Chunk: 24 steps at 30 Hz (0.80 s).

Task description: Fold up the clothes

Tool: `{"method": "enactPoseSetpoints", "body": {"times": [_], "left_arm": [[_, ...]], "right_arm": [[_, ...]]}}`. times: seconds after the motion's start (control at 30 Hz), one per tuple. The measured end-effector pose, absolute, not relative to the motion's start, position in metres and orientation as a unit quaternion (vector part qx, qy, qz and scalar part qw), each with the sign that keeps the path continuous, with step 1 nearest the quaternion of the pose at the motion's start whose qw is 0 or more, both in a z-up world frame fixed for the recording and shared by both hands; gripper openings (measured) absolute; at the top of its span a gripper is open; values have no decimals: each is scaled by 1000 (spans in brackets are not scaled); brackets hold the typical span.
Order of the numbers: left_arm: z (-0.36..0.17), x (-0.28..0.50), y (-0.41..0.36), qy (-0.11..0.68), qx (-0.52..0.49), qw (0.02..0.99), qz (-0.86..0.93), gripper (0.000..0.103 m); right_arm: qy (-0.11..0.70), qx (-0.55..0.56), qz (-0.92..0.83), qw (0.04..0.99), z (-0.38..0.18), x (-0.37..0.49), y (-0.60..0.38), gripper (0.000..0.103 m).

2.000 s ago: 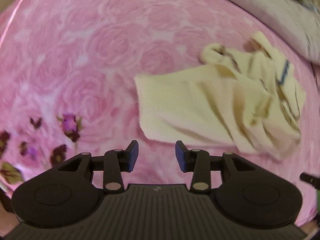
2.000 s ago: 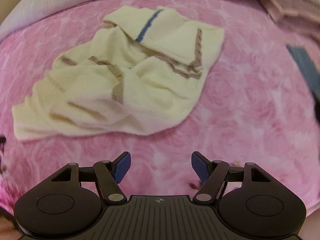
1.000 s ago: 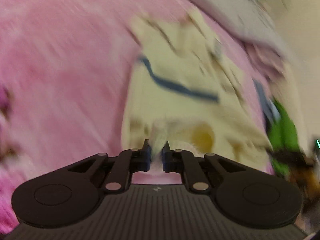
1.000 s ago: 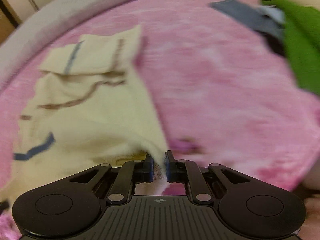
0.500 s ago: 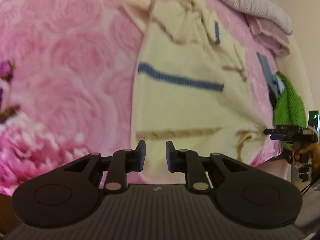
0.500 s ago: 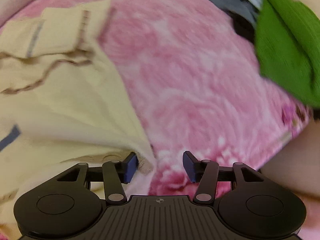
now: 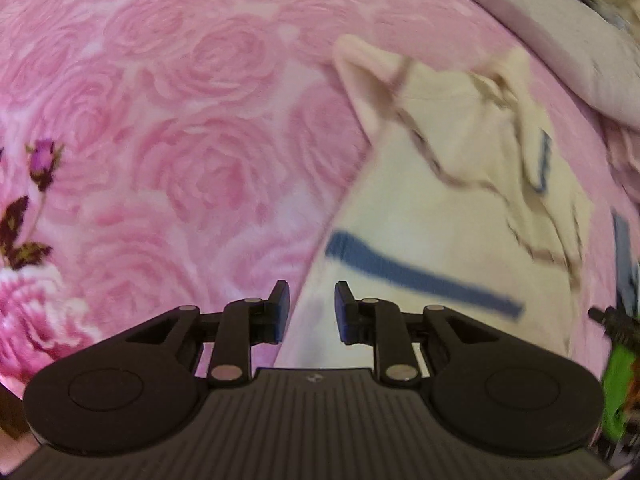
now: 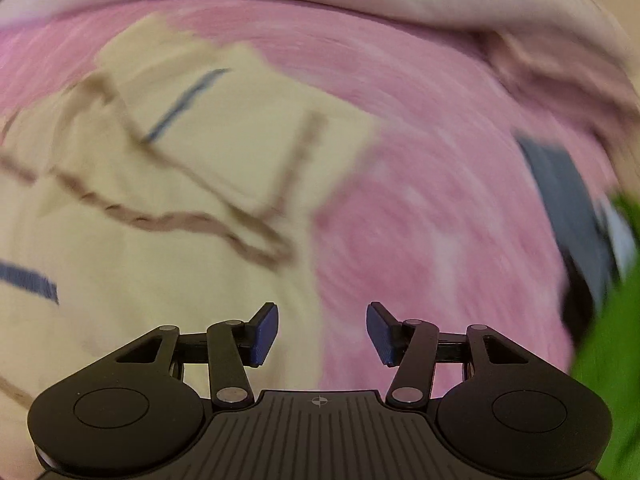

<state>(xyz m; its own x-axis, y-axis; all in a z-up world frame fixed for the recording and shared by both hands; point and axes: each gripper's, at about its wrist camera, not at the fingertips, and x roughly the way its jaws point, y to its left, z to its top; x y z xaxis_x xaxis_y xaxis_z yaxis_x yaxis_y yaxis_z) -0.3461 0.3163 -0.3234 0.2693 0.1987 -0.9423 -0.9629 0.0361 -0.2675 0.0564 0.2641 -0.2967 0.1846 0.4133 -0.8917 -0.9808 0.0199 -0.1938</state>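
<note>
Cream knit garment [image 7: 452,216] spread on a pink rose-patterned blanket [image 7: 180,128], blue stripes and brown braided trim across its front. Lying nearer the blanket's far edge than its near one, upper part rumpled and folded over toward a pale grey-white quilt [image 7: 580,40] bunched along that far edge. Lower part flat, near hem reaching down under both grippers.

Left gripper [image 7: 308,308] tilted steeply down above the garment's left edge, jaws parted a little, just been opening, nothing between the pads; cream cloth visible under the right finger, pink blanket under the left. Not pinching the fabric.

Right gripper [image 8: 322,330] also tilted down, over the garment's right edge, jaws parted about halfway, having just opened, empty; left finger above cream cloth, right finger above bare pink. Picture smeared with motion blur here, details of the trim soft.

Toward the blanket's right edge: a grey-blue cloth [image 8: 568,208] lying flat, and beside it a bright green cloth [image 8: 612,340] at the frame's border. A dull pink cloth [image 8: 552,68] crumpled at the far right corner against the quilt. Dark purple buds and leaves printed near the blanket's left edge.
</note>
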Motion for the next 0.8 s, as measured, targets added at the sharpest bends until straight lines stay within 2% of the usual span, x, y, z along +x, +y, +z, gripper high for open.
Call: {"method": "enactPoseSetpoints", "body": {"times": [0.17,0.33,0.37,0.4,0.5,0.6,0.7,0.8], "left_arm": [[-317,-336,335,355,-502,603,508,20],[-314,-330,345,357,-489,596,528,20],[-314,-329,346,358,-487,595,530,20],[-313,-329,346,358,-487,594,531,20],[-309,-325,347,358,-484,597,531,20],[-306,-322,346,362,-476,600,531,20],[-306,-322,346,356,-478,603,530,20],[-309,-324,350,342,-492,599,531,20]], "right_arm": [[181,-473,637,581,-321,-1,314,54],[77,-524,669,522,-359,-41,343,52],[61,-533,668,516,-367,-44,345,31],[78,-513,671,530,-364,-35,347,11],[153,-417,671,594,-339,5,348,9],[291,-248,607,696,-289,94,330,6],[416,-102,444,787,-271,200,276,6],[537,-17,222,814,-285,291,208,6]]}}
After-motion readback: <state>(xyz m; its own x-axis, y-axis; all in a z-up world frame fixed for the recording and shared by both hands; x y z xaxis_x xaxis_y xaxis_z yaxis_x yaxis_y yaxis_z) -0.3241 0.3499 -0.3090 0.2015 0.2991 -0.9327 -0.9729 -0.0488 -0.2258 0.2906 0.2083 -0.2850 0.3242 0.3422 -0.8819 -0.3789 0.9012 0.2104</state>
